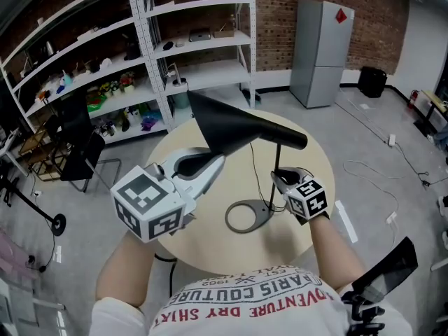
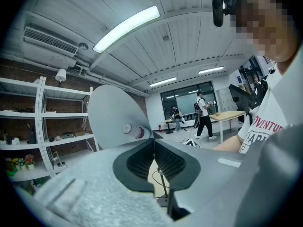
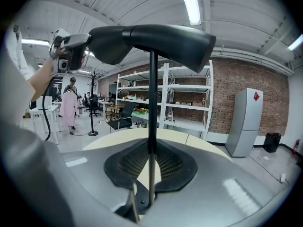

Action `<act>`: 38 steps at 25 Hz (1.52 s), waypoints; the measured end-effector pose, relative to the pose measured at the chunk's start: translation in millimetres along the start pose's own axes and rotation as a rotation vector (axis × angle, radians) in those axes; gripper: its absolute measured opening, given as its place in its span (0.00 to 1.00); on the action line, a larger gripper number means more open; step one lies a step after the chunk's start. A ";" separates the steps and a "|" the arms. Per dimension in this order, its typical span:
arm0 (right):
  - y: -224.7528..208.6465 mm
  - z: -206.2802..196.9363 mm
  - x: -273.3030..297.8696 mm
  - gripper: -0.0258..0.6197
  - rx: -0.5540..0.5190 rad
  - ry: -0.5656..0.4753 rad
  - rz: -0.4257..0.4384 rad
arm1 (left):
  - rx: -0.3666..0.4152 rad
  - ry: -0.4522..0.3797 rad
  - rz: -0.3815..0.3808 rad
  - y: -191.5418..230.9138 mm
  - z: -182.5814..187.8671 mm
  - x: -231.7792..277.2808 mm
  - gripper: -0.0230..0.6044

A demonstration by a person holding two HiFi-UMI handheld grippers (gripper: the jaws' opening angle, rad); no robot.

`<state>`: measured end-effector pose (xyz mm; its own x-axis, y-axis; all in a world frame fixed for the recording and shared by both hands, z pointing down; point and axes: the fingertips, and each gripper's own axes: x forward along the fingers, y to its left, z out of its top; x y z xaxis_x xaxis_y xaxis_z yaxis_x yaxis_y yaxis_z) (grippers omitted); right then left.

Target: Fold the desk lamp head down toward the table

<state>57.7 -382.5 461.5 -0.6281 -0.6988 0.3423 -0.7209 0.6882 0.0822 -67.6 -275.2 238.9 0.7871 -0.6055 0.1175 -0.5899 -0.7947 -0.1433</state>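
Between the pads of the right gripper point(image 1: 277, 178), the thin black metal stem point(image 1: 278, 158) of the desk lamp was clamped. Beside it, the left gripper point(image 1: 220, 159) had its jaws together on the lower rim of the black conical lamp head point(image 1: 231, 128), which was raised above the round beige table point(image 1: 311, 159).

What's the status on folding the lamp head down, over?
Left gripper shut at the lamp head rim. Right gripper shut on the lamp stem. Head up, not yet folded. Only the base ring on the table beneath.
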 end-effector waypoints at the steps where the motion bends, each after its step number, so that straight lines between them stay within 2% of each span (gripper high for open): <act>1: -0.4 0.4 -0.4 0.11 0.000 -0.002 -0.001 | -0.002 0.000 0.000 -0.3 -0.7 0.0 0.04; 38: -2.3 2.2 -2.6 0.11 0.026 -0.035 -0.019 | -0.113 -0.002 0.005 -4.1 -46.0 0.1 0.04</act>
<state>60.3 -382.7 458.4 -0.6233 -0.7187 0.3083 -0.7402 0.6693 0.0638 -73.4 -274.0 284.7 0.7841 -0.6098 0.1154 -0.6106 -0.7913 -0.0321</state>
